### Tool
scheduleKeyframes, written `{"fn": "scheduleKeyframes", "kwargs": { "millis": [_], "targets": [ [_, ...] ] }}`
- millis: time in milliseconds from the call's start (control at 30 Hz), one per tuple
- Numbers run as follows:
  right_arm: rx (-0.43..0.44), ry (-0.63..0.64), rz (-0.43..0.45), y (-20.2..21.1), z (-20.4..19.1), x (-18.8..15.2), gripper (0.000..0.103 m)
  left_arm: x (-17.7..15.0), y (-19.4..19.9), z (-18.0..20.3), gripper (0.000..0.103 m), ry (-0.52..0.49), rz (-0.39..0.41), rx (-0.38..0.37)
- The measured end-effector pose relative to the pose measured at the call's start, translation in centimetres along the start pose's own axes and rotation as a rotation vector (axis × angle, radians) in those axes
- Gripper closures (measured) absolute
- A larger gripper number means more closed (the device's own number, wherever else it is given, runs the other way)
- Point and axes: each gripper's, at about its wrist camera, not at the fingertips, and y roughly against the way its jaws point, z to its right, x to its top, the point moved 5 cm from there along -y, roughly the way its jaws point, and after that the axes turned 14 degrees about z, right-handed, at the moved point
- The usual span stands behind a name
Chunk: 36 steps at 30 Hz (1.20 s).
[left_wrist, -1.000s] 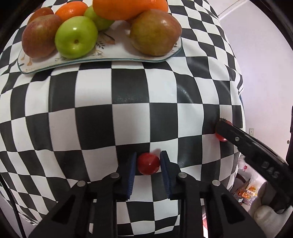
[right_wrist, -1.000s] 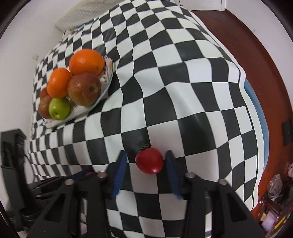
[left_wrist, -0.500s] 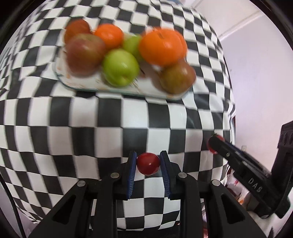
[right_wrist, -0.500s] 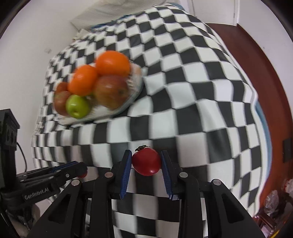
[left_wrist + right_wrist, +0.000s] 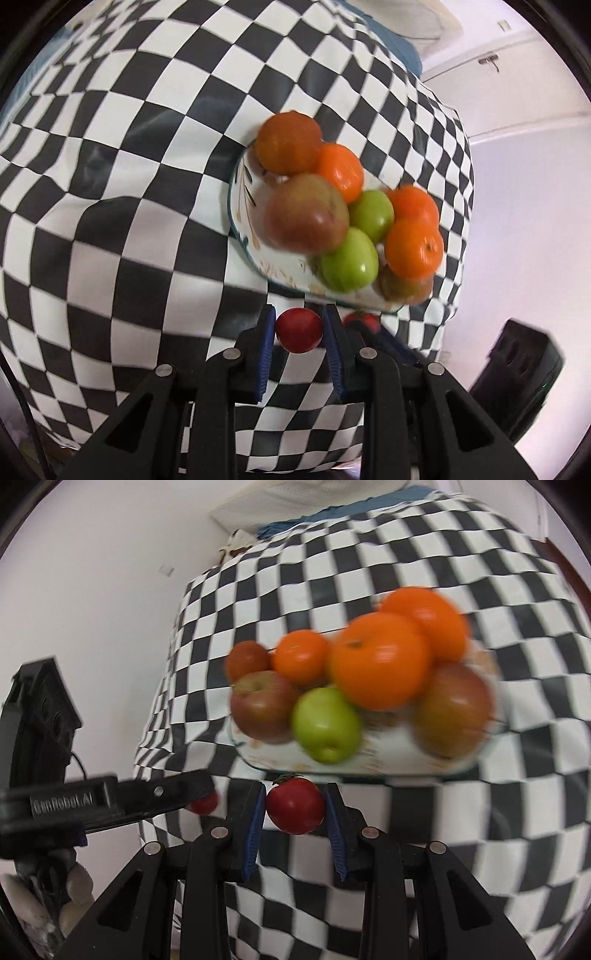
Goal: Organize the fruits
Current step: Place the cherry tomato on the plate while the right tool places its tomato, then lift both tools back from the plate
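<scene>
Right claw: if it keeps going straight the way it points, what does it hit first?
Probably the plate rim just ahead of the right claw, which holds a tomato; then the green apple. Depth is unclear, so it might pass over the rim.

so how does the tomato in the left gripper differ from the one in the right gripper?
The left gripper's tomato looks smaller and darker red, no stem showing. The right gripper's tomato looks larger and brighter, with a green stem on top. Both are round, red, clamped between blue pads near the fruit plate.
</scene>
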Motion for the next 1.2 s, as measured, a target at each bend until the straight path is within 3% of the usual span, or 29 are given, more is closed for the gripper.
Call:
{"fn": "scheduleKeyframes", "kwargs": {
  "millis": [200,433,467,533,600,700,767,833,900,1000,1200],
  "targets": [
    [0.007,-0.008,0.013,-2.7,-1.3,0.0,0.068,1.1,-2.0,-0.3,0.079,0.042,-0.048,-0.027],
    [-0.022,-0.004,0.035,-3.1,-1.1,0.2,0.067,1.5,-2.8,-0.5,0.077,0.005,-0.064,0.014],
    [-0.02,-0.003,0.033,-3.1,-1.2,0.2,0.061,1.7,-2.9,-0.4,0.076,-0.01,-0.061,0.021],
    [-0.013,0.005,0.046,-3.1,-1.7,0.2,0.045,1.9,-2.9,-0.3,0.059,-0.034,-0.058,0.041],
    [-0.026,0.032,0.064,-2.7,-2.3,0.0,0.016,2.0,-2.7,-0.3,0.05,-0.035,-0.057,0.04],
    [-0.061,0.046,0.094,-1.7,-2.7,0.1,0.011,2.2,-1.6,-0.3,0.033,-0.061,-0.028,0.046],
    [-0.105,0.046,0.11,-0.5,-2.4,0.2,0.011,2.3,-0.7,-0.1,0.026,-0.102,0.004,0.076],
    [-0.184,0.061,0.13,1.3,-1.8,0.5,0.008,2.3,0.6,0.1,0.012,-0.175,0.055,0.132],
    [-0.272,0.087,0.15,3.3,-0.7,0.9,0.006,1.8,1.7,0.4,0.007,-0.266,0.112,0.213],
    [-0.392,0.115,0.168,5.6,1.0,1.3,0.005,0.8,2.7,0.7,0.006,-0.349,0.159,0.29],
    [-0.48,0.113,0.178,8.6,2.7,2.3,0.005,-1.3,3.4,1.5,0.006,-0.413,0.218,0.353]
  ]
}}
